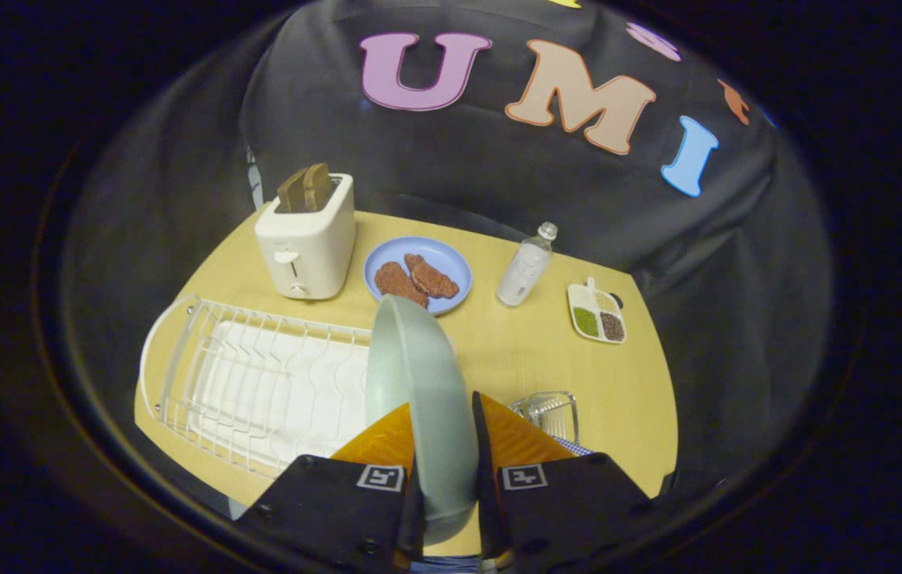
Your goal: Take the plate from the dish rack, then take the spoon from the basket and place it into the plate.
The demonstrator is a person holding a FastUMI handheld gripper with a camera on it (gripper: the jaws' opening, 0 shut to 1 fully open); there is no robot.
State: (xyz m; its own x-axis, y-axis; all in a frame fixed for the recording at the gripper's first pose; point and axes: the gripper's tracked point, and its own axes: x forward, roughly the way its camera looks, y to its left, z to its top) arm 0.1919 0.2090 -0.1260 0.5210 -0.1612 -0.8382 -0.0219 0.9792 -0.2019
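Plate [419, 383] pinched on edge in claw [445, 478], upright, lifted beside dish rack [251, 383]; bare table [514, 359] right of rack awaits it.

Pale green plate [419, 383], white dish rack [251, 383]

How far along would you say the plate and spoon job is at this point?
Done: the plate is out of the rack, held on edge above the table. In hand: the gripper is shut on the plate. Left: set it down, then fetch the spoon from the basket beside the fingers; I cannot make out the spoon.
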